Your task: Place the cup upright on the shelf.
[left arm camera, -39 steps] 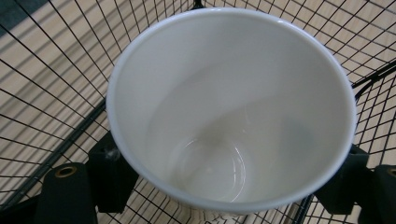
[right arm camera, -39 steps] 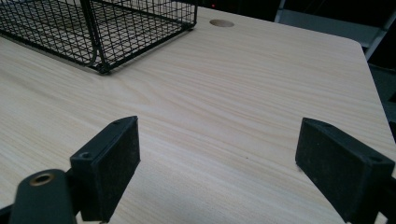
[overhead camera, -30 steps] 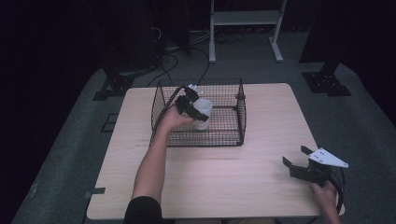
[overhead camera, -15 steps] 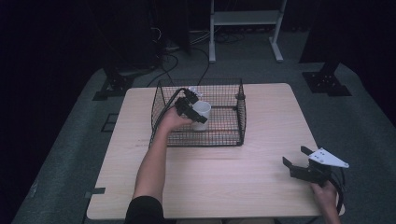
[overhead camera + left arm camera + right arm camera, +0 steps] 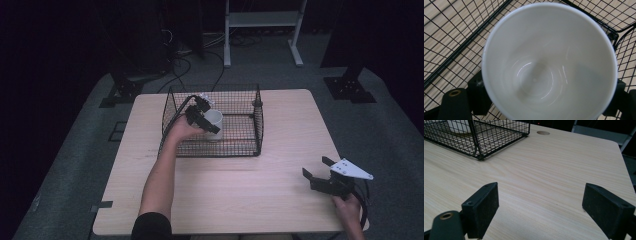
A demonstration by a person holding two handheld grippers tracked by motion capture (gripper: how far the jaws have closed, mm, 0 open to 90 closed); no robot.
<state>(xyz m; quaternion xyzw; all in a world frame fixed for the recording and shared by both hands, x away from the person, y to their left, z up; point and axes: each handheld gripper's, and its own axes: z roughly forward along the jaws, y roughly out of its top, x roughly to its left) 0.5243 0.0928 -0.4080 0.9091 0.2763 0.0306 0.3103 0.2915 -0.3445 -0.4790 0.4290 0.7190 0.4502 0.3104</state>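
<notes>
Gripped the white cup [image 5: 214, 123] upright in the left hand-held gripper [image 5: 201, 118], inside the wire basket [image 5: 240, 150], upper-middle frame; right hand-held gripper [image 5: 320, 175] wide open, lower right.

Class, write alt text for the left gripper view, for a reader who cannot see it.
A white cup, seen straight down into its empty inside, sits between the left gripper's two black fingers, which press on its sides. Under and around it run the black wires of a basket, with a pale wooden table showing through.
</notes>
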